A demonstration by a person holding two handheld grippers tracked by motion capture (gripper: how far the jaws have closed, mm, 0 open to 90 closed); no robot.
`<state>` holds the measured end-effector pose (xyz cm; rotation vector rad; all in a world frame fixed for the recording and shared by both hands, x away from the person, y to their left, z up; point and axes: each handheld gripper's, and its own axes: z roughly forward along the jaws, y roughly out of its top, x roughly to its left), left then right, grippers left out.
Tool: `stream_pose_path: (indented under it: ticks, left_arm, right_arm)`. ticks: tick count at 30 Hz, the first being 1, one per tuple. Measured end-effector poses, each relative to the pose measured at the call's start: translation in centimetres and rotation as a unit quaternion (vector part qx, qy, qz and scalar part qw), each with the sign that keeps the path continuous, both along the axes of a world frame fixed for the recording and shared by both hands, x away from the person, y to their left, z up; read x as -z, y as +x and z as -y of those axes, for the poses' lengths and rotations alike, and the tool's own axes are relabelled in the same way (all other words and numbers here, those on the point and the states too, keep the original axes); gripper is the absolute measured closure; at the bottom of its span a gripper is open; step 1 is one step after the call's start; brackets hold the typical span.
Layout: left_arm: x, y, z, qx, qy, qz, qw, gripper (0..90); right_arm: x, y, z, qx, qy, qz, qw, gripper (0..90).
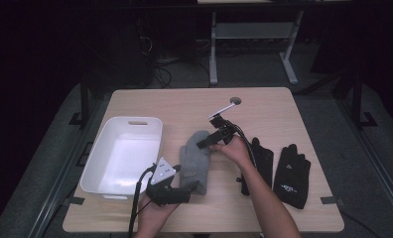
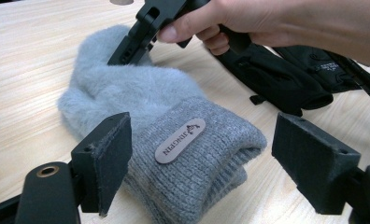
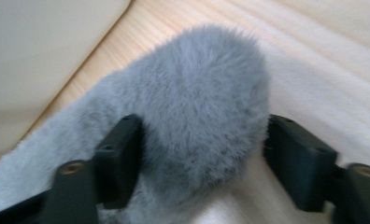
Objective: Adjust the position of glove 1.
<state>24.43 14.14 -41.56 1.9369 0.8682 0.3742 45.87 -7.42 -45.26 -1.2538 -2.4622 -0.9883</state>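
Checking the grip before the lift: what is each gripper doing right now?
Left gripper: open, jaws either side of the grey mitten's cuff, not pressing.
Right gripper: open, jaws astride the mitten's fluffy tip, not clamped.

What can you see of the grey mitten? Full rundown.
The grey mitten lies flat on the wooden table, between the white tub and two black gloves. Fuzzy body, ribbed knit cuff with an oval brand patch. The left gripper straddles the cuff, jaws open, pads clear of it. The right gripper straddles the rounded fingertip end; one pad is against the fuzz.
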Motion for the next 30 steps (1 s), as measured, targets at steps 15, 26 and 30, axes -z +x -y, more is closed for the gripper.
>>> stream_pose_path:
  ticks: [15,26,30]
  left_arm:
    - [0.0,0.1,0.0,0.005,-0.011,-0.018,0.9998,20.7]
    - [-0.2,1.3,0.5,0.014,-0.022,-0.053,0.9982,22.1]
    - [-0.2,2.2,0.8,0.017,-0.034,-0.079,0.9962,22.6]
  right_arm:
    - [-1.2,-1.2,0.6,-0.043,-0.005,0.029,0.9987,73.1]
    - [-2.7,-2.7,4.3,-0.056,-0.016,0.058,0.9966,75.7]
    - [-2.9,-3.2,5.7,-0.051,-0.027,0.072,0.9957,75.7]
